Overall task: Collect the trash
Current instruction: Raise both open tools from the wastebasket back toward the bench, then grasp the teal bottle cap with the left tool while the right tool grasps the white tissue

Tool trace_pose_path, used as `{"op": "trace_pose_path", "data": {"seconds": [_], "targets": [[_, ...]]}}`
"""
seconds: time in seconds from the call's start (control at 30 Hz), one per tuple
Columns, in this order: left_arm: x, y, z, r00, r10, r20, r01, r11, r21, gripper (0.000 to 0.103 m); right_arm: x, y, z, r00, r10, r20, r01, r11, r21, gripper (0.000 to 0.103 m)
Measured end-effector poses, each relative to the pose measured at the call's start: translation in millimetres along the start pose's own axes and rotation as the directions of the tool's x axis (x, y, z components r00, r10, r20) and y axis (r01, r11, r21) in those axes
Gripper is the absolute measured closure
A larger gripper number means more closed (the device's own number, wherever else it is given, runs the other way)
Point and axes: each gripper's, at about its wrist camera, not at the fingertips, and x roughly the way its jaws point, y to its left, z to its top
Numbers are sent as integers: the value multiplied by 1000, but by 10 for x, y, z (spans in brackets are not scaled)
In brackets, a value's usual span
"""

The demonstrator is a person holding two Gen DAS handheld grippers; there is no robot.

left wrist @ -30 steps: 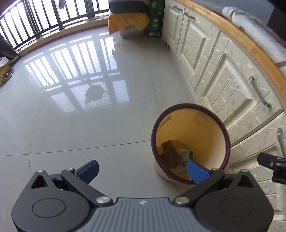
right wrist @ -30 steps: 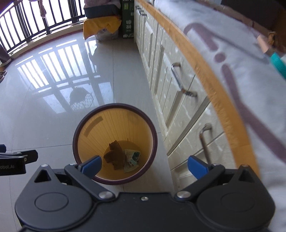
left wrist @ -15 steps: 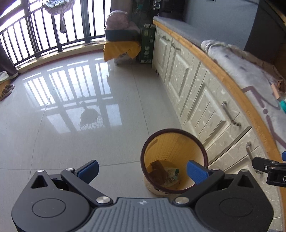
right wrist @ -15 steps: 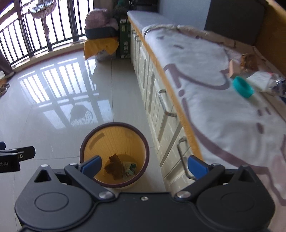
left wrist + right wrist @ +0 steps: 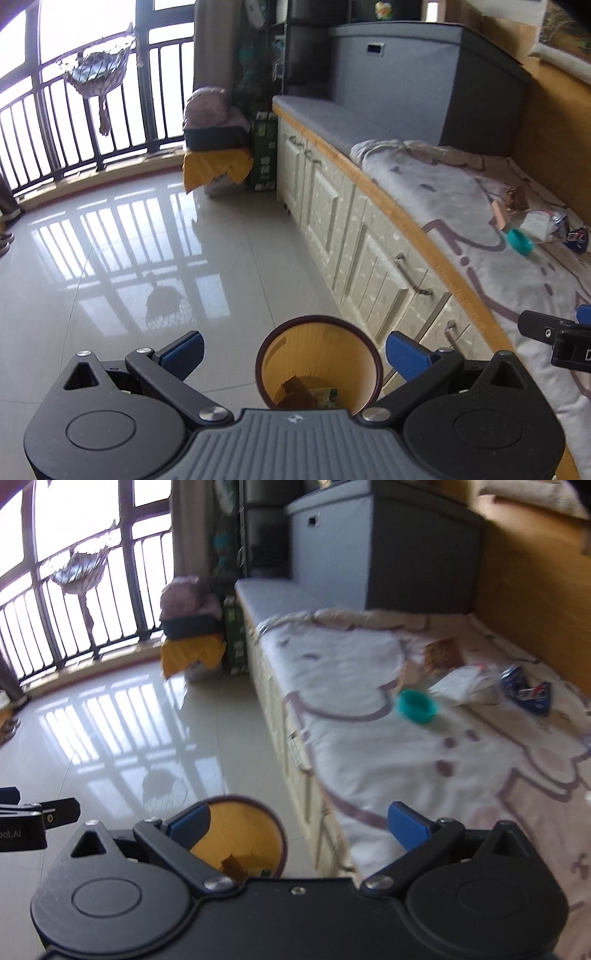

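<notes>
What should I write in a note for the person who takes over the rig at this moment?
Left claw: open, empty. Right claw: open, empty.
Bin stands on the floor beside the cabinets; brown and printed scraps already lie inside.
Left on the bench cover: teal cap, clear plastic wrapper, blue wrapper, brown packet.
Next, probably: the right claw reaches for the teal cap, which lies nearest.

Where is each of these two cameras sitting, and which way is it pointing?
Left wrist: sits on the left gripper, looking along its open blue-padded fingers at the round yellow dark-rimmed bin on the floor; the right gripper's tip shows at right.
Right wrist: sits on the right gripper, facing the patterned bench cover with its teal round cap; the left gripper's tip shows at left.
Shared: bin, cap, balcony railing.
</notes>
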Motion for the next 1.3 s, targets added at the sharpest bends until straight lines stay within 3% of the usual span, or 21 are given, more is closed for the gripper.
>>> {"op": "trace_pose_path", "data": {"seconds": [0.3, 0.6, 0.7, 0.97, 1.17, 1.3], "targets": [[-129, -501, -38, 990, -104, 93, 100, 994, 48, 0, -398, -671, -161, 984, -120, 129, 105, 988, 114, 0], [-5, -1167, -155, 974, -213, 82, 203, 972, 114, 0, -664, -1467, -451, 938, -308, 161, 274, 940, 203, 0], [43, -1386, -175, 970, -231, 74, 218, 964, 153, 0, -704, -1726, -557, 920, -359, 159, 319, 919, 230, 0], [195, -1926, -158, 955, -292, 59, 271, 934, 233, 0, -733, -2367, -827, 900, -422, 111, 358, 859, 367, 0], [364, -2326, -85, 931, -359, 61, 327, 898, 293, 0, -713, -2757, -1007, 886, -459, 71, 384, 810, 442, 0], [532, -2560, 20, 921, -386, 58, 348, 878, 328, 0, -698, -2975, -1085, 889, -452, 68, 367, 795, 484, 0]]}}
